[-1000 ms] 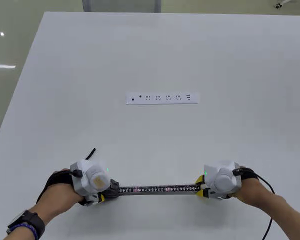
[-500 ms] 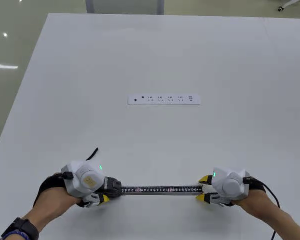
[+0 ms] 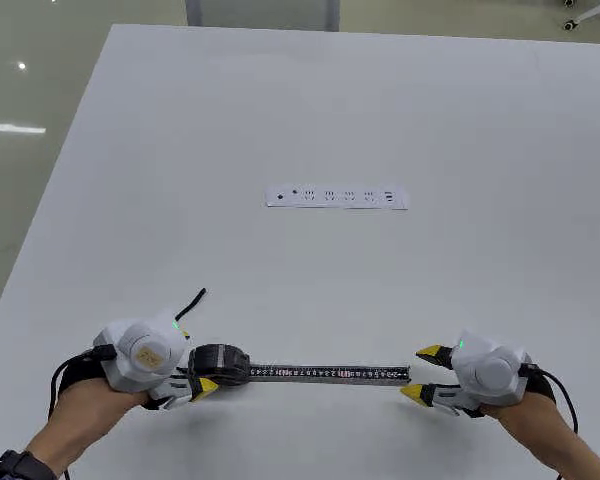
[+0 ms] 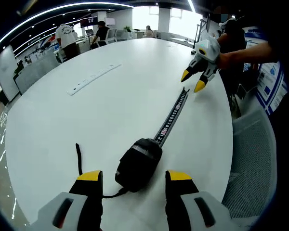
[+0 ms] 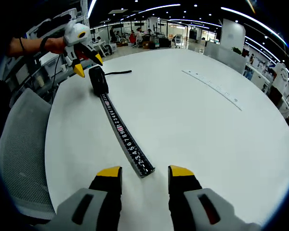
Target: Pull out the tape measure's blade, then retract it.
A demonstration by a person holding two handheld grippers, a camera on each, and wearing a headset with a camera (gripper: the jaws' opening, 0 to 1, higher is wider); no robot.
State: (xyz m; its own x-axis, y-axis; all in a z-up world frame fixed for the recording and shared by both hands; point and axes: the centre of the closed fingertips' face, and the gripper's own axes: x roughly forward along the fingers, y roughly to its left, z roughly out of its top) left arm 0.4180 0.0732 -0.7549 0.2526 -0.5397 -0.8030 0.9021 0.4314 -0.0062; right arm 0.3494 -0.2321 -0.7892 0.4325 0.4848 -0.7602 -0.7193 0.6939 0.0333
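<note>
A black tape measure case [image 3: 218,365] lies on the white table [image 3: 310,110], its blade [image 3: 330,375] drawn out to the right. My left gripper [image 3: 194,362] stands open just left of the case, apart from it. In the left gripper view the case [image 4: 138,163] sits just ahead of the open left gripper [image 4: 135,176], and the blade [image 4: 172,115] runs toward the right gripper [image 4: 192,81]. My right gripper [image 3: 421,372] is open, a little past the blade's end. In the right gripper view the blade tip [image 5: 145,168] lies just before the open right gripper [image 5: 145,172].
A white power strip [image 3: 337,197] is set in the middle of the table. The case's black wrist strap [image 3: 190,303] trails behind it. The table's near edge runs close under both hands. A grey mesh chair [image 5: 19,149] stands beside the table, with another chair [image 4: 253,159] on the other side.
Both grippers have opened, let go and drawn back: the left off the case, the right off the blade's end. The tape now lies loose on the table, still extended.
</note>
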